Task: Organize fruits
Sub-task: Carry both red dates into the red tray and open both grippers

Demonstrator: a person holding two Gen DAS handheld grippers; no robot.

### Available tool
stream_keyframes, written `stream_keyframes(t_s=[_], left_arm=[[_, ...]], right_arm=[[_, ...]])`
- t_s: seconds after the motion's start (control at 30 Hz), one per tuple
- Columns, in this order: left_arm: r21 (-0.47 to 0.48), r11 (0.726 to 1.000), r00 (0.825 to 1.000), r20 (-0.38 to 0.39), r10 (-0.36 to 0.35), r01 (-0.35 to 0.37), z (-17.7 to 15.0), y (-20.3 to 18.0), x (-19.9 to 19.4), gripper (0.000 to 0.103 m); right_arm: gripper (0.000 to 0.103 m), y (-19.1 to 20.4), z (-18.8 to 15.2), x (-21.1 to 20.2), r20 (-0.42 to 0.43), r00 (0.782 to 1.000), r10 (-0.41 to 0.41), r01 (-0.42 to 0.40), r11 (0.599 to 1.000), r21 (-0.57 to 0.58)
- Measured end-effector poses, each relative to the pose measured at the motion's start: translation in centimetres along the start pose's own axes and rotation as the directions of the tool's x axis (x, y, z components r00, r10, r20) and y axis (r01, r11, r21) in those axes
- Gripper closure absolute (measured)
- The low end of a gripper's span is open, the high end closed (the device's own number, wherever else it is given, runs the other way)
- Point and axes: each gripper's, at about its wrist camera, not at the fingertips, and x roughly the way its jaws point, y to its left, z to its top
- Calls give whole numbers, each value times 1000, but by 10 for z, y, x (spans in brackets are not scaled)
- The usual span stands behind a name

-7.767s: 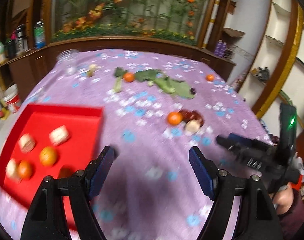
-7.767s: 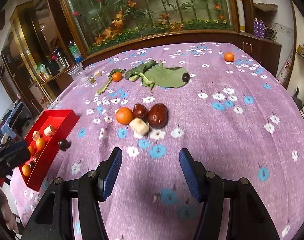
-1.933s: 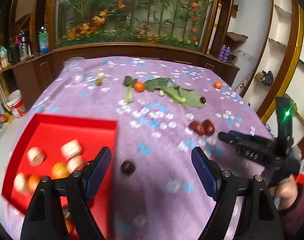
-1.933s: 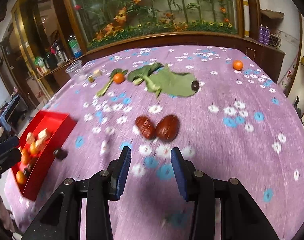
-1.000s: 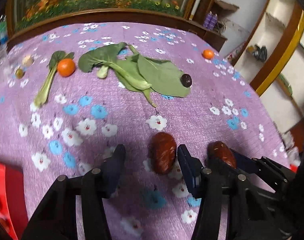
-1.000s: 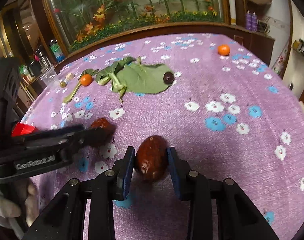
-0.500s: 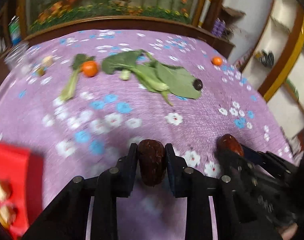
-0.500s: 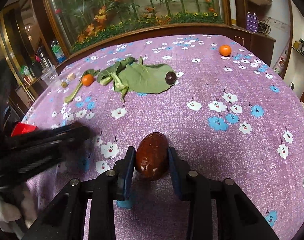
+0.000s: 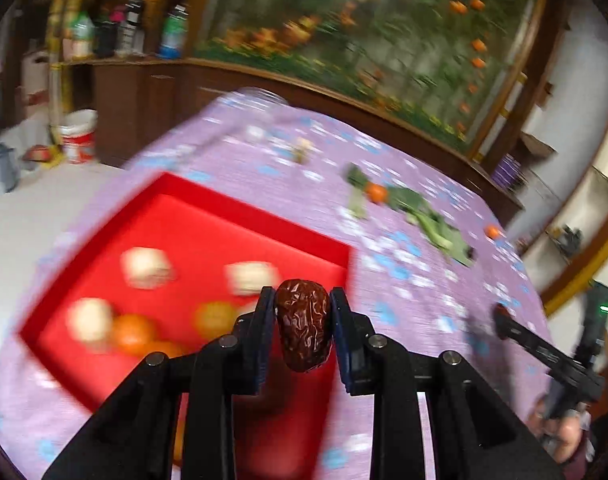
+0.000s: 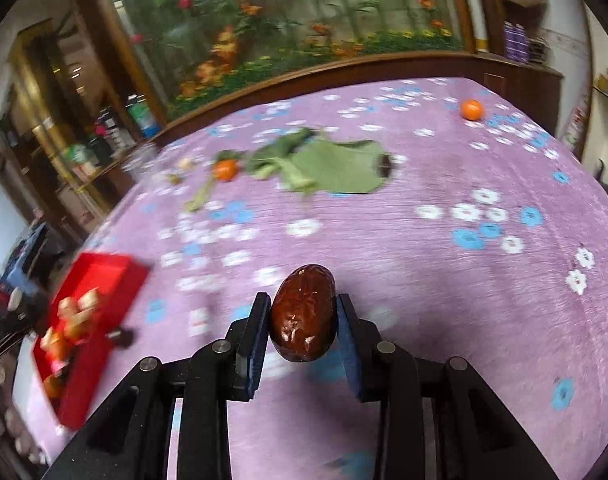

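Both wrinkled dark-red dates have come up off the purple flowered tablecloth point(image 10: 484, 280) since a second ago, when they lay side by side between my tools. My left gripper point(image 9: 302, 322) is clenched on one wrinkled date point(image 9: 302, 324) and has swung across so that it now hangs over the near right part of the shallow red plastic tray point(image 9: 223, 232), above the blurred oranges and pale cubes already lying there. My right gripper point(image 10: 304, 320) grips the other, smoother brown date point(image 10: 303, 312), raised just over the cloth and well apart from the tray, which sits far off to the left in that view. I judge the left date is about ready to be let go into the tray, and the right one has a long carry across yet. Two small oranges, a small dark round fruit and green leafy vegetables remain out on the cloth, so sorting is far from finished.
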Motion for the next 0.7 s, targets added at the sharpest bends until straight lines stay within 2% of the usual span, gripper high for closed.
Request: stream_keyframes(t_s=[0.1, 0.37, 0.57, 0.7], left_arm=[[-17, 997, 996, 37, 79, -79, -3, 27, -15, 77], [-77, 989, 991, 30, 128, -125, -15, 74, -20, 77], [-93, 986, 990, 10, 137, -136, -24, 94, -17, 77], [-75, 985, 988, 8, 156, -155, -28, 97, -16, 77]], right_arm=[[68, 41, -1, -6, -6, 999, 54, -54, 997, -60], [67, 146, -15, 11, -103, 978, 180, -198, 961, -193], [67, 198, -33, 39, -173, 968, 183, -225, 936, -270], [67, 221, -36, 55, -180, 971, 154, -207, 922, -327]])
